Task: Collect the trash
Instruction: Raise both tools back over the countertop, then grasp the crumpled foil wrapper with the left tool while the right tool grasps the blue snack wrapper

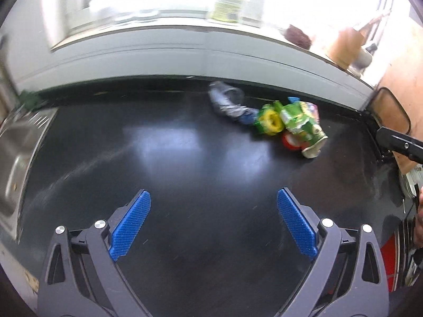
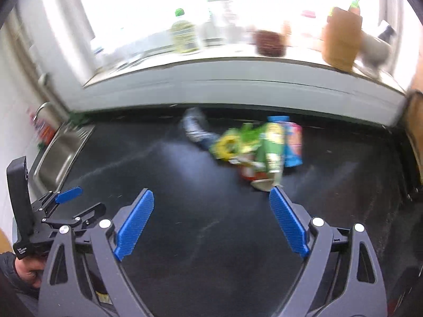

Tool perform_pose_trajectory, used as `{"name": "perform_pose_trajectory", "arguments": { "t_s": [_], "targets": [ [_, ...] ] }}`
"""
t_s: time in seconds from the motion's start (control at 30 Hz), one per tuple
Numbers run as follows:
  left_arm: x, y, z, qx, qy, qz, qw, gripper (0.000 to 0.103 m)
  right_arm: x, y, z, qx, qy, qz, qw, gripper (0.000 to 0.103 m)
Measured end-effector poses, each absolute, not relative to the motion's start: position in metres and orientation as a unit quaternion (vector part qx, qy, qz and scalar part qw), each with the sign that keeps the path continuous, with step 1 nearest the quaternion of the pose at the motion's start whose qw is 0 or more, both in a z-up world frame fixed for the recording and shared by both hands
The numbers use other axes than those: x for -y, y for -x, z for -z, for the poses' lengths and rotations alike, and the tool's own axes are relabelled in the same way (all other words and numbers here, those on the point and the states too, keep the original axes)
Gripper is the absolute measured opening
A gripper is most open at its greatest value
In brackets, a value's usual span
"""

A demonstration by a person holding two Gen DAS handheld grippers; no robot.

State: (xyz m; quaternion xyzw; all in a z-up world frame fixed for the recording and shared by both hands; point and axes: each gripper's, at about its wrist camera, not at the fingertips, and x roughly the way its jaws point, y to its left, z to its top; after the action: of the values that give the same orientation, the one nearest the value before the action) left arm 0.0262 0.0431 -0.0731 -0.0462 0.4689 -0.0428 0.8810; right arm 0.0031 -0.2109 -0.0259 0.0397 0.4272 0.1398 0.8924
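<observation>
Two empty grippers hang over a black counter with a trash pile far back.

The left gripper [image 1: 213,225] is wide open and holds nothing. The right gripper [image 2: 211,224] is wide open and empty too. Past them lies bare black counter [image 1: 185,158]. Farther back, near the wall, sits the trash pile [image 1: 288,121]: green wrappers, a yellow ring, a crumpled blue-grey bag. A steel sink [image 1: 18,158] is on the left. On the sill behind stands a green-capped bottle [image 2: 183,35].
</observation>
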Motion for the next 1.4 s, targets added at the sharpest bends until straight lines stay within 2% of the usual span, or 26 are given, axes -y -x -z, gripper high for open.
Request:
{"name": "perform_pose_trajectory", "arguments": {
  "t_s": [0.3,0.63,0.9,1.03,1.13,1.17,1.2,1.23,1.3,1.37,1.4],
  "targets": [
    [-0.001,-0.084,0.085,-0.486,0.033,0.043,0.872,0.094,0.259,-0.058,0.045,-0.446,-0.064,-0.120,0.885,0.086],
    [0.025,-0.189,0.136,-0.518,0.090,-0.036,0.850,0.093,0.295,-0.133,0.084,-0.485,-0.065,-0.118,0.864,0.077],
    [0.021,-0.245,0.186,-0.540,0.138,-0.079,0.826,0.081,0.313,-0.193,0.134,-0.526,-0.086,-0.119,0.838,0.067],
    [0.015,-0.254,0.199,-0.545,0.162,-0.083,0.819,0.072,0.313,-0.216,0.151,-0.540,-0.101,-0.133,0.825,0.058],
    [0.011,-0.260,0.205,-0.546,0.178,-0.075,0.815,0.056,0.309,-0.227,0.158,-0.544,-0.107,-0.143,0.819,0.052],
    [0.012,-0.261,0.204,-0.543,0.175,-0.075,0.818,0.045,0.308,-0.230,0.161,-0.546,-0.111,-0.145,0.817,0.047],
    [0.011,-0.261,0.204,-0.544,0.176,-0.070,0.817,0.042,0.307,-0.232,0.162,-0.548,-0.113,-0.147,0.816,0.044],
    [0.011,-0.261,0.203,-0.544,0.179,-0.067,0.817,0.041,0.306,-0.234,0.164,-0.550,-0.116,-0.150,0.814,0.037],
    [0.014,-0.259,0.200,-0.543,0.181,-0.057,0.818,0.036,0.306,-0.236,0.168,-0.553,-0.127,-0.152,0.809,0.031],
    [0.014,-0.252,0.193,-0.543,0.176,-0.047,0.820,0.035,0.303,-0.234,0.171,-0.555,-0.126,-0.151,0.808,0.010],
    [0.014,-0.247,0.188,-0.543,0.171,-0.043,0.821,0.035,0.303,-0.231,0.167,-0.550,-0.120,-0.146,0.813,0.008]
  ]
}}
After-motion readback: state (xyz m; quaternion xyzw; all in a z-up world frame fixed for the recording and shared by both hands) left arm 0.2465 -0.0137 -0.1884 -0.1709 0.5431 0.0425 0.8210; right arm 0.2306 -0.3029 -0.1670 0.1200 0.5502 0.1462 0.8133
